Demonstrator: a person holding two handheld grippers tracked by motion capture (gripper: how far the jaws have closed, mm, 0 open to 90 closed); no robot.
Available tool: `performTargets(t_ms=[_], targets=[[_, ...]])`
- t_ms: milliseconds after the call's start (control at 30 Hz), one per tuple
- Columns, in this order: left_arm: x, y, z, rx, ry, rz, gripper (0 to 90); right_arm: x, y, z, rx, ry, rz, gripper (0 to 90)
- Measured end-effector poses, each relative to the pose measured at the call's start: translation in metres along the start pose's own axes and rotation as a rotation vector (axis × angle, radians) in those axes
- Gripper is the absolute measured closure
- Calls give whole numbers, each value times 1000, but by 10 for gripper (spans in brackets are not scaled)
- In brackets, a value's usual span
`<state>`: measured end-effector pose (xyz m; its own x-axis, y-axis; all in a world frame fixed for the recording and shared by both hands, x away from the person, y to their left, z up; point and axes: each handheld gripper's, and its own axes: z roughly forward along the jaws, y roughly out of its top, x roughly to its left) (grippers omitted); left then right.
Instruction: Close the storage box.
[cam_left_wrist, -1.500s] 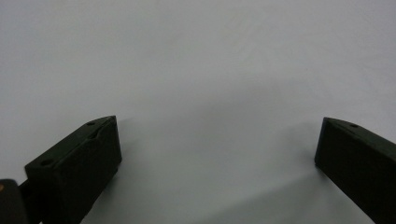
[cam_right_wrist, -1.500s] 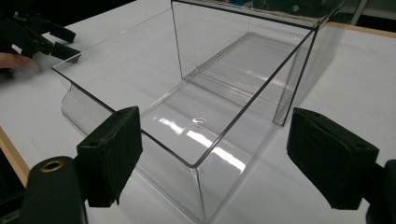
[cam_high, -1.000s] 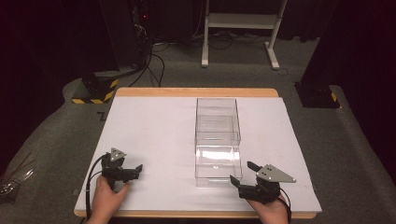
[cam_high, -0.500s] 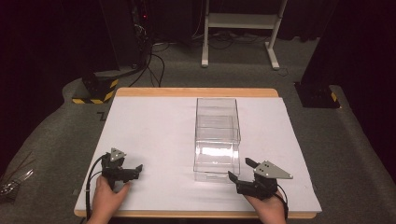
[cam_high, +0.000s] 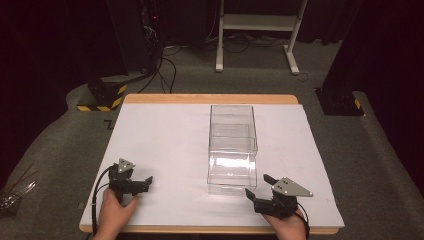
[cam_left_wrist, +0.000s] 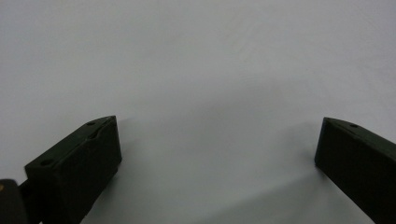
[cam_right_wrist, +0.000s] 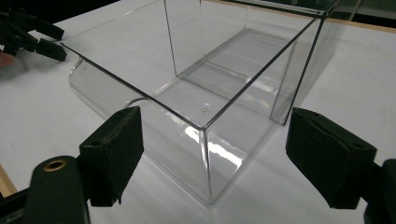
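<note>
Right gripper (cam_right_wrist: 212, 154) fingers (cam_right_wrist: 114, 151) wide apart before clear box (cam_right_wrist: 205, 93), untouched.

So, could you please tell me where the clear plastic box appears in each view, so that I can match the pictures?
High view: the clear plastic box stands right of centre on the white table cover.
Left gripper view: bare white cover between the open jaws; no box here.
Right gripper view: the box lies just ahead of the open jaws, near corner toward the camera.
Shared landmark: the white table cover.
</note>
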<state>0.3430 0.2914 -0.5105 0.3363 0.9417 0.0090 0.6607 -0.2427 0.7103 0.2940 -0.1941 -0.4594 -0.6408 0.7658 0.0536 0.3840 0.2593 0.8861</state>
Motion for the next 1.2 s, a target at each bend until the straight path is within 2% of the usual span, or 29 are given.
performTargets(t_ms=[467, 600, 1200], targets=[[0, 0, 0, 0, 0, 0, 6, 0, -3, 9, 21, -22, 7, 163], [0, 0, 0, 0, 0, -1, 6, 0, -2, 10, 16, -44, 13, 135], [0, 0, 0, 0, 0, -1, 6, -4, 2, 13, 3, -61, 11, 117]])
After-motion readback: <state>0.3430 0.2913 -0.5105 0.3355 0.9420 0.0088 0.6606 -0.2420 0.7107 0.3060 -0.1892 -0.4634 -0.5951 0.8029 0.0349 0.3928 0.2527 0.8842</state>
